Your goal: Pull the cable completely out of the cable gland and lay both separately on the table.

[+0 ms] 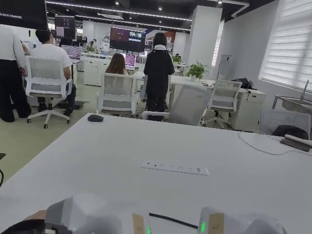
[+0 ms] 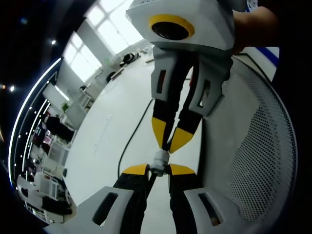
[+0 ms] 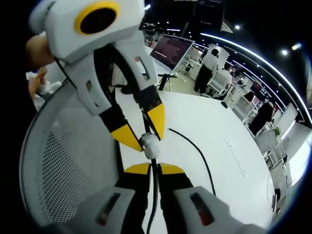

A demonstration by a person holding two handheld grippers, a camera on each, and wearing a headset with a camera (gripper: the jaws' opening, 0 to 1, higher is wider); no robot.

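Observation:
The white cable gland (image 2: 158,158) sits at the yellow tips of my left gripper (image 2: 159,169), which is shut on it. Facing it, my right gripper (image 2: 169,141) is shut on the black cable right beside the gland. In the right gripper view the black cable (image 3: 155,187) runs down between the shut jaws of my right gripper (image 3: 155,168), and the gland (image 3: 148,142) is held by the left gripper (image 3: 144,129). A loose length of cable (image 3: 195,151) lies curved on the white table (image 1: 146,146). A short piece of it (image 1: 173,220) shows between the two gripper bodies in the head view.
A white power strip (image 1: 174,168) lies mid-table and a dark mouse (image 1: 95,118) lies at the far left edge. A thin white wire and a dark flat item (image 1: 295,142) lie at the right. A white mesh chair back (image 2: 258,146) is close behind the grippers. People and chairs stand beyond the table.

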